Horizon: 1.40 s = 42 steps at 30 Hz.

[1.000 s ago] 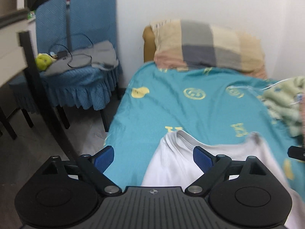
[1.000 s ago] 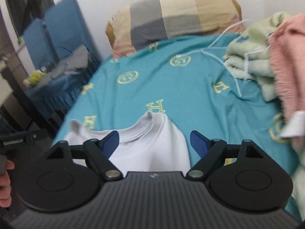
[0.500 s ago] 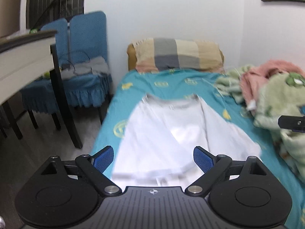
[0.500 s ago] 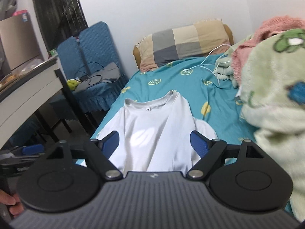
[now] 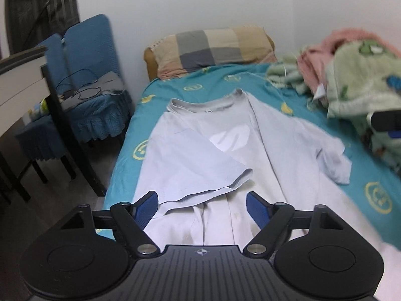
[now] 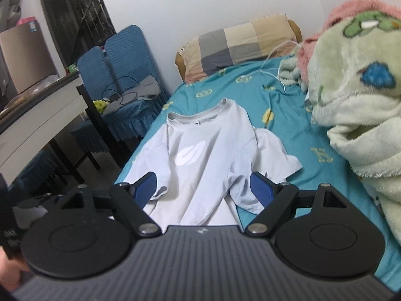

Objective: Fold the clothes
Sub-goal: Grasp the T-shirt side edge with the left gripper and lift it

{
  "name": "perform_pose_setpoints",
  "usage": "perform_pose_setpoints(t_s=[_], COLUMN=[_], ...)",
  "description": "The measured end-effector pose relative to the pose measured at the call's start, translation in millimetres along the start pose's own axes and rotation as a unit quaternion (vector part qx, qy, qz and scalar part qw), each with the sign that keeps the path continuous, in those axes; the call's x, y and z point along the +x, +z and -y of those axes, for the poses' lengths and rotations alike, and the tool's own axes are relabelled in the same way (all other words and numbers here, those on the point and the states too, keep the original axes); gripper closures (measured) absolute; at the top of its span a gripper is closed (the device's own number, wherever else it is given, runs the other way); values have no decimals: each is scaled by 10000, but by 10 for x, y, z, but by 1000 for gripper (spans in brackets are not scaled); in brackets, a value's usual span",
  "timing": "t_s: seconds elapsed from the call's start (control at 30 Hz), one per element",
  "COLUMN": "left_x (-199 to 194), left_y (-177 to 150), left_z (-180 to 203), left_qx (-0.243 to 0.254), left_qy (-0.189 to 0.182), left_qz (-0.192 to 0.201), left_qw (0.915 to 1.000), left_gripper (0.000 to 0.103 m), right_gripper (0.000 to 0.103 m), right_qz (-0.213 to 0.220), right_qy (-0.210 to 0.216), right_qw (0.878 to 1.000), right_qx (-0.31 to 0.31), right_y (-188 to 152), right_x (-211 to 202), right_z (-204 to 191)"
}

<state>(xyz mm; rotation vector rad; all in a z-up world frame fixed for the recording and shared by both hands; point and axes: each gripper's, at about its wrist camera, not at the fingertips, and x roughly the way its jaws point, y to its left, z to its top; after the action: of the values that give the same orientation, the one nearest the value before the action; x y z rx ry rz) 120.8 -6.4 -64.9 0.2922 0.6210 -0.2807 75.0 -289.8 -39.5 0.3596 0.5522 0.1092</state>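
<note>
A pale white T-shirt lies spread on the teal bedsheet, collar toward the pillow. Its left sleeve is folded inward over the body. My left gripper hovers above the shirt's lower part; its jaws are closing, and the cloth lies below them, not pinched. In the right wrist view the same T-shirt shows a white patch on the chest. My right gripper is open above the shirt near its right sleeve, gripping nothing. The tip of the right gripper shows at the right edge of the left wrist view.
A checked pillow lies at the bed's head. Fluffy green and pink blankets are piled along the bed's right side, with a white cable beside them. Blue chairs and a dark-legged table stand left of the bed.
Both grippers have pulled back from the collar toward the shirt's lower end, so the whole shirt now shows. The left jaws stand a little narrower than before.
</note>
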Motion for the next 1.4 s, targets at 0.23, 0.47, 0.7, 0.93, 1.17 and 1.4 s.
perform_pose_setpoints(t_s=[0.23,0.47,0.7,0.93,1.17,1.4], left_x=[616,1228,816,895,1544,2267], left_y=[5,105,575,1246,1330,693], left_z=[310,239,-565,-2153,-3188,-3273], left_qx=[1029,271,-1882,-3402,-3713,-3837], left_qy=[-40,-306,-684,321,1516,1354], left_qz=[85,-281,543,876,264,-628], left_qw=[9946,9988,9782,9357,9157,9113], left_gripper=[25,76,101,101,101,85], right_gripper=[20,20,20,20,20,20], right_qz=[-188,-228,-356,-304,-459,-583], right_qy=[-142,-172,-199,-443,-552,-617], right_qw=[9993,9983,9951,9952,9969,9964], right_qx=[293,515,896,813,327,32], right_y=[2,42,91,121,75,7], right_x=[224,417,584,687,856,1081], right_z=[146,306,490,563,439,394])
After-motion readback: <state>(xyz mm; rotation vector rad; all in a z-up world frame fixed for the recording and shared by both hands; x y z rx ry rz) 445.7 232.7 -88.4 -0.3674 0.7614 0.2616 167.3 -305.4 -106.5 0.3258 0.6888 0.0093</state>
